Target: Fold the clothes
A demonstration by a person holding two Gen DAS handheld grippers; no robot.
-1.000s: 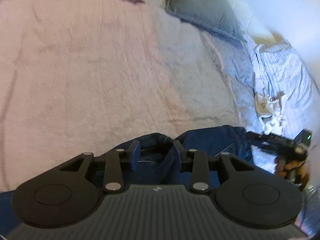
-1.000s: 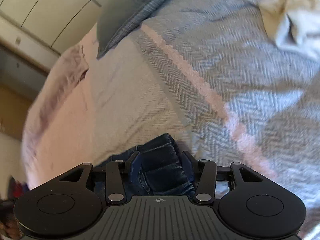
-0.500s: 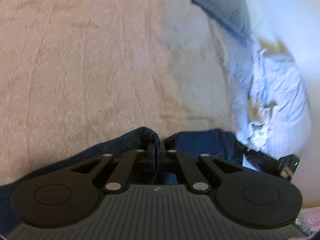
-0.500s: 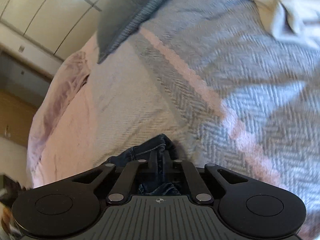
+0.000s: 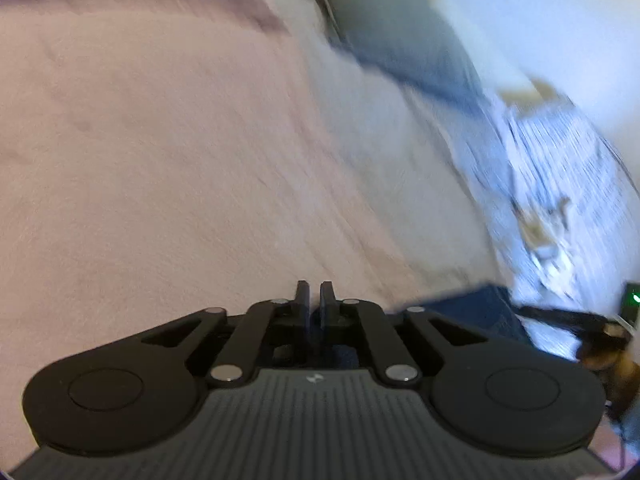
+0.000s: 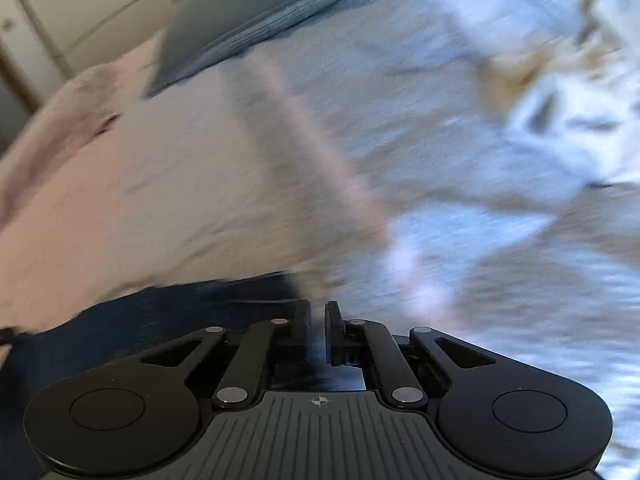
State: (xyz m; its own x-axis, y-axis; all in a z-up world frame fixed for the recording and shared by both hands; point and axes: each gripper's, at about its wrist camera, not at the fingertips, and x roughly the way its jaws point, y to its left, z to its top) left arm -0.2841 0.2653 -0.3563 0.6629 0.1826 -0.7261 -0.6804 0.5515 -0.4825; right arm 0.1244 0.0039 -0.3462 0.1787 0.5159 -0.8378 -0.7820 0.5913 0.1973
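The dark blue jeans (image 6: 168, 312) hang stretched between my two grippers over the bed. In the right wrist view the denim runs leftward from my right gripper (image 6: 319, 312), whose jaws are shut on its edge. In the left wrist view my left gripper (image 5: 314, 294) is shut with the jaws nearly together; the denim (image 5: 472, 308) shows only to its right and below the fingers, so the pinch itself is hidden. The other gripper (image 5: 580, 320) and the hand holding it show at the far right.
The bed has a pink blanket (image 5: 140, 160) on the left and a grey herringbone throw (image 6: 460, 260) on the right. A grey pillow (image 5: 400, 36) lies at the head. Crumpled light clothes (image 6: 560, 92) lie on the throw. Both views are motion-blurred.
Both grippers closed on the jeans a second ago and have since lifted and swung. Less denim shows in front of the fingers now, and the bed looks farther away.
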